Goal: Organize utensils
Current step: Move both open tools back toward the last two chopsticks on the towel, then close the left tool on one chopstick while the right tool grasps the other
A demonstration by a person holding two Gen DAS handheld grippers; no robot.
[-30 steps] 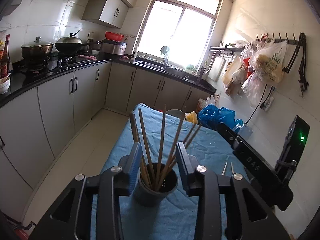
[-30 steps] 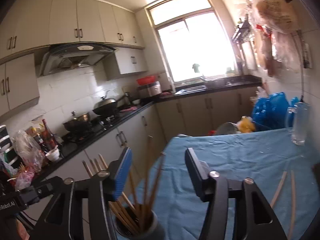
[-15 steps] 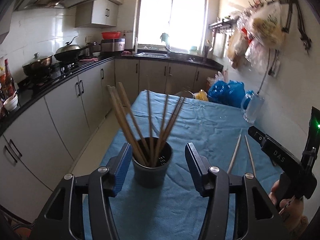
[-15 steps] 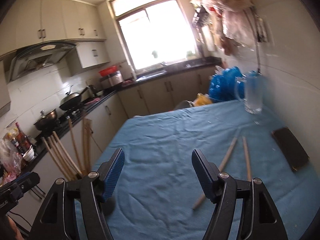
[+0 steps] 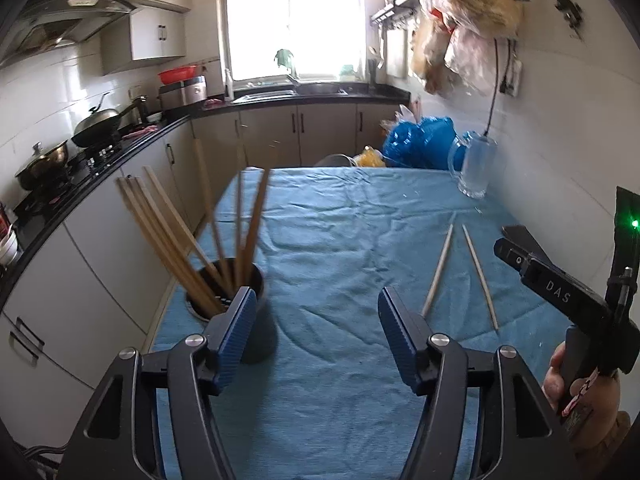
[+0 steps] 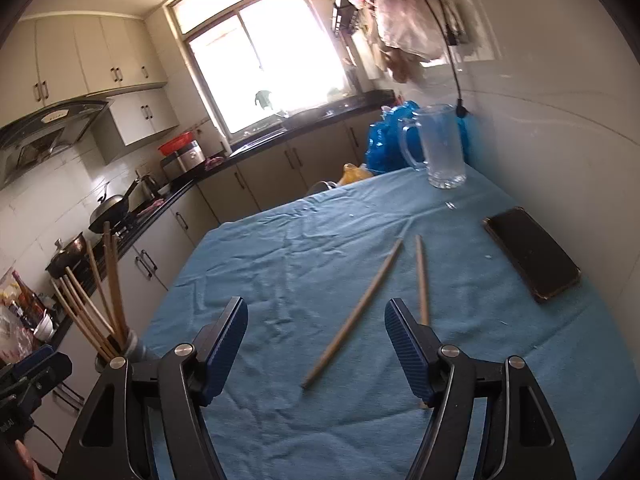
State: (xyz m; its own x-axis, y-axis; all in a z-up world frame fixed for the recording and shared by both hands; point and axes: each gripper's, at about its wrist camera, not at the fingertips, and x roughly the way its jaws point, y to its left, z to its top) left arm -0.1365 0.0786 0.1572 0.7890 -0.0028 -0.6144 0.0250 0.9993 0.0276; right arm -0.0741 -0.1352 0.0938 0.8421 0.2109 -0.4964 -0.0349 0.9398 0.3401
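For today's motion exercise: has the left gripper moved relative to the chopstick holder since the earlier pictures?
Yes. The left gripper, which straddled the holder, now sits to its right, with only blue cloth between its opening jaws.

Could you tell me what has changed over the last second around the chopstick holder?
The left gripper let go of the holder and drew back to its right; its jaws are opening, empty. The right gripper swung from the holder toward the two loose chopsticks. Holder, loose chopsticks and glass mug stayed put.
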